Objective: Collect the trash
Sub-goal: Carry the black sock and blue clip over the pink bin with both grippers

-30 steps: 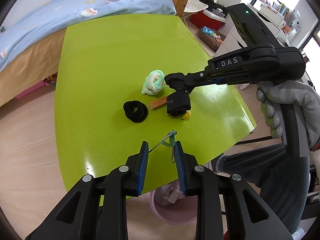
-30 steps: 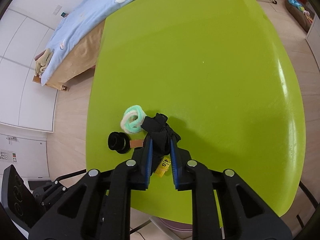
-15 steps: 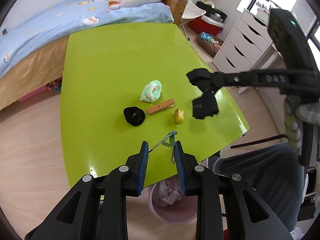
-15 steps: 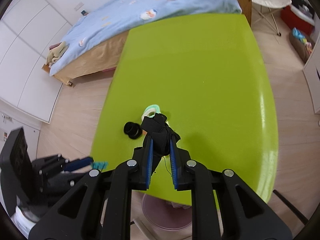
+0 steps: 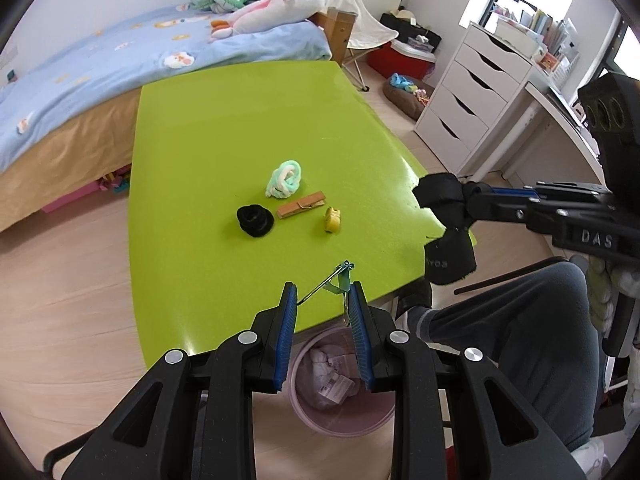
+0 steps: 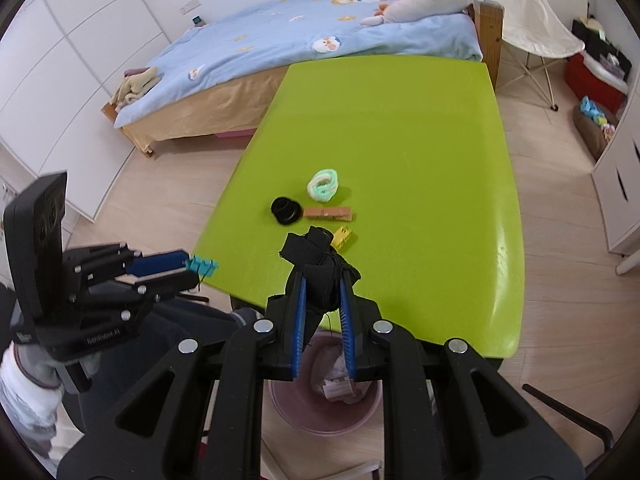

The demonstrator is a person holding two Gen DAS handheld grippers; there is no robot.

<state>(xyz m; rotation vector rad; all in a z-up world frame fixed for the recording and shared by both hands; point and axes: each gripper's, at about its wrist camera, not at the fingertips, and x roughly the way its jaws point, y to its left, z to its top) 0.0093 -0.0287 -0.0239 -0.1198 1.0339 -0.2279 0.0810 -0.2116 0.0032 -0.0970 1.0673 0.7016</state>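
The crumpled black fabric scrap (image 6: 320, 268) is pinched between the blue-padded fingers of the right gripper (image 6: 322, 292), whose jaws are closed tight on it. It hangs in the air off the near edge of the lime-green table (image 6: 400, 128), above the round pink waste bin (image 6: 324, 416) that stands on the wooden floor just under that edge; the bin already holds crumpled white paper.

The left gripper (image 5: 322, 300) has its jaws only partly closed, and a small teal metal binder clip (image 5: 340, 280) with wire handles is caught between its fingertips, over the table's near edge. In the right wrist view the same clip shows at the tip of the left gripper, beside the table's near left corner.

Four things lie grouped near the middle of the table, toward its near edge: a mint-and-white knotted hair scrunchie (image 5: 285, 179), a black coiled hair tie (image 5: 255, 220) nearer the left edge, a flat brown wooden clothespin (image 5: 302, 210) between them, and a small yellow scrap (image 5: 333, 219) just right of the clothespin. None of them touch.

A bed with a light blue quilt (image 6: 304, 48) stands beyond the table's far edge.
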